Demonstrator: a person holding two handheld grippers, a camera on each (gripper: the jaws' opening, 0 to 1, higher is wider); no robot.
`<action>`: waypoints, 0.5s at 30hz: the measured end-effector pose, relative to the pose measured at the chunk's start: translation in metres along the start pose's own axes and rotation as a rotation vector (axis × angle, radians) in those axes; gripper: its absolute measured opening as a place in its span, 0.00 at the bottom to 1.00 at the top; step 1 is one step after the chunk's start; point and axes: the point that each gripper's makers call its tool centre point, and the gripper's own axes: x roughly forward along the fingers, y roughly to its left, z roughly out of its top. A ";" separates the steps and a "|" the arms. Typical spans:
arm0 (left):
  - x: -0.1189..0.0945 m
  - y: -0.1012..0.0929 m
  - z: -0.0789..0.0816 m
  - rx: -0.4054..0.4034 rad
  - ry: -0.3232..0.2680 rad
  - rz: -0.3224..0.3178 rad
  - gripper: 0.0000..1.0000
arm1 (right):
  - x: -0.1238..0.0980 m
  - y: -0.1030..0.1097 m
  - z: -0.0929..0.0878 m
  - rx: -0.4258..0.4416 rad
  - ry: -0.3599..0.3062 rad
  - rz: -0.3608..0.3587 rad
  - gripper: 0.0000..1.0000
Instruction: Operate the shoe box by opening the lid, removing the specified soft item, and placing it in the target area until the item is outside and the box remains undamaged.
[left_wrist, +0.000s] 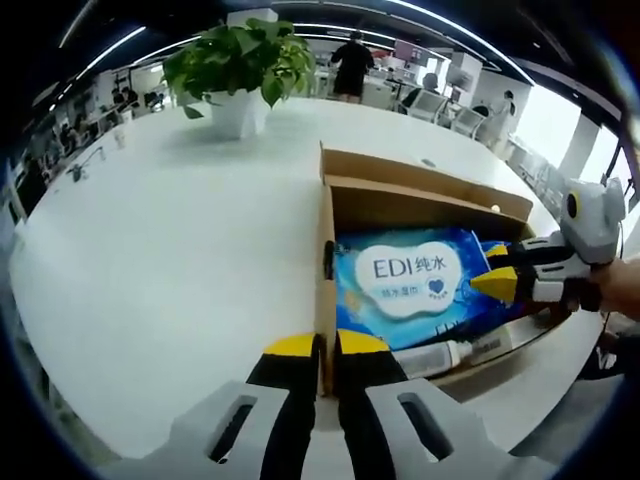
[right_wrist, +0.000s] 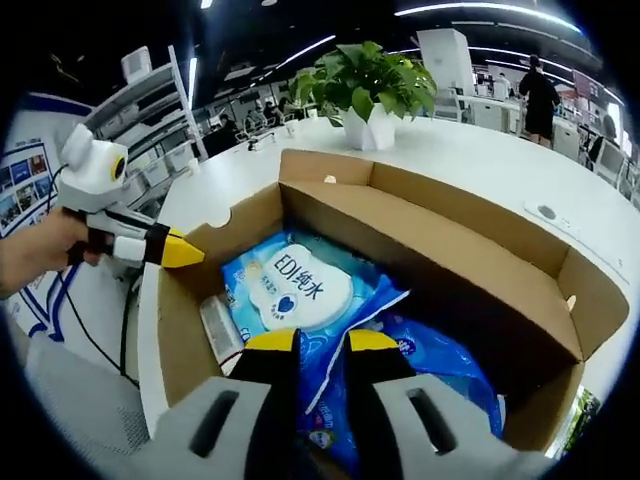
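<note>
With the shoe box already open, the right gripper has clamped the blue wipes pack lying inside, while the left gripper pinches the box wall; lifting out remains.

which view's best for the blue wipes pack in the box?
Left gripper view: the blue wipes pack lies face-on in the open shoe box, white label fully readable. In the right gripper view the pack shows too, but the right gripper covers its near end and the label sits slanted.
</note>
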 end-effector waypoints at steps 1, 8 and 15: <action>0.000 0.000 0.000 0.001 0.000 0.000 0.03 | 0.000 0.001 0.000 0.015 -0.001 0.014 0.05; 0.000 0.000 0.000 -0.001 0.002 -0.003 0.03 | -0.009 0.006 -0.001 0.026 -0.003 0.023 0.01; 0.000 0.000 0.000 0.004 0.006 -0.005 0.03 | -0.019 0.002 -0.003 0.037 -0.017 0.014 0.01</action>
